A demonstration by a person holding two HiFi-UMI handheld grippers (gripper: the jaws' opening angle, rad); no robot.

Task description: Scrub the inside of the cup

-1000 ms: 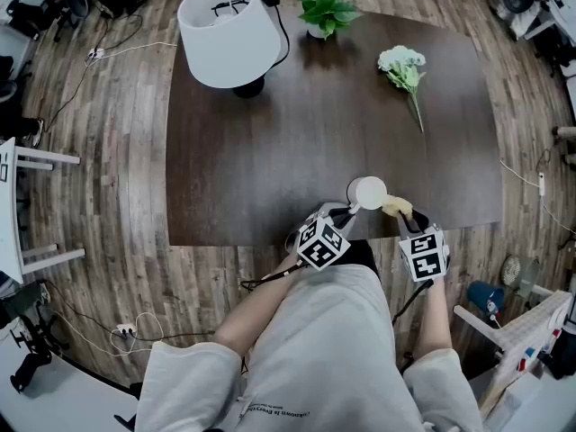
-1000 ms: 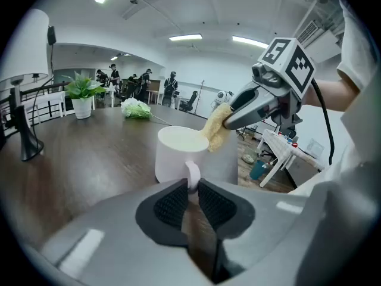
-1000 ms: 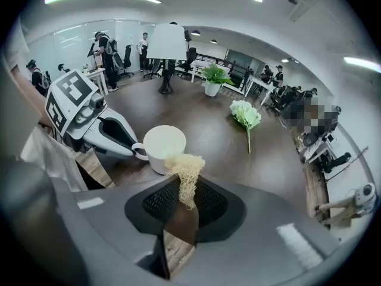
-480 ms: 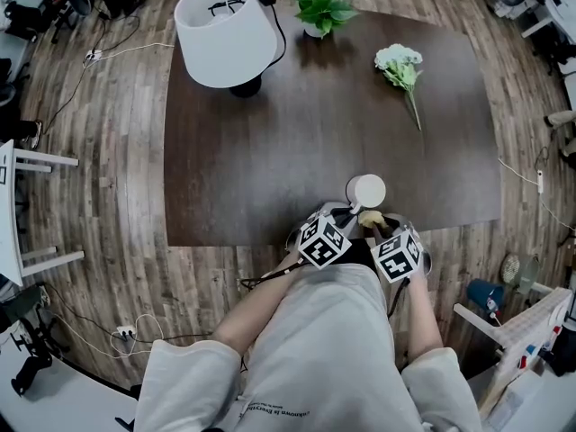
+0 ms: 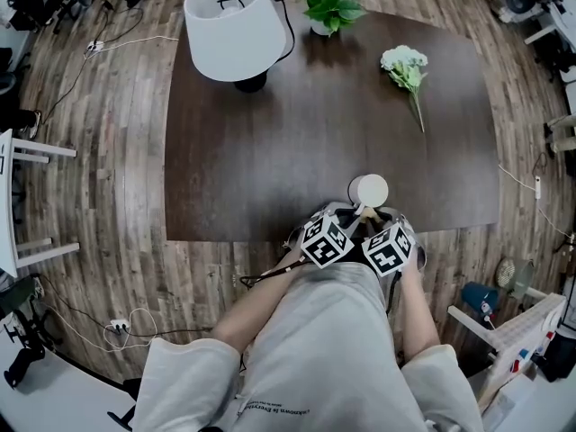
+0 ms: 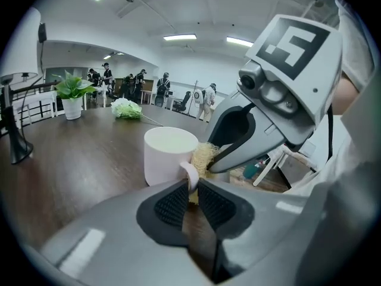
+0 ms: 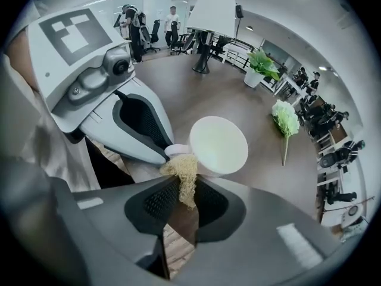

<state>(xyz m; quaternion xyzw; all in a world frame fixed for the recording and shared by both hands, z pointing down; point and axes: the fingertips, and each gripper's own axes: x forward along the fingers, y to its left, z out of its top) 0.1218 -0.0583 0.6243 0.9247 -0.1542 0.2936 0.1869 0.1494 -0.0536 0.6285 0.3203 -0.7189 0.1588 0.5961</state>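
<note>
Two grippers crowd the white cup point(image 5: 369, 190), which stands upright, mouth up, on the dark table point(image 5: 297, 133) close to its 6 o'clock edge, right in front of the person.

The left gripper point(image 6: 191, 189) has its jaws pinched together on the cup's handle point(image 6: 190, 173), with no gap on either side, so it looks to be steadying the cup. The right gripper point(image 7: 186, 186) is clamped just as tightly on a straw-coloured fibrous scrubber point(image 7: 180, 173), whose tuft sticks out past the pads.

From the right gripper's own view the cup's open mouth lies at about 1 o'clock, just beyond the tuft. The scrubber sits outside the wall, beside the handle, level with the rim rather than over it. I cannot tell whether it touches the wall.

The cup's axis runs straight up, so I'd judge that the scrubbing has not begun. The right gripper is the one to move. It needs to rise, cross the rim toward 1 o'clock and come down inside, while the left holds firm against tipping.
</note>
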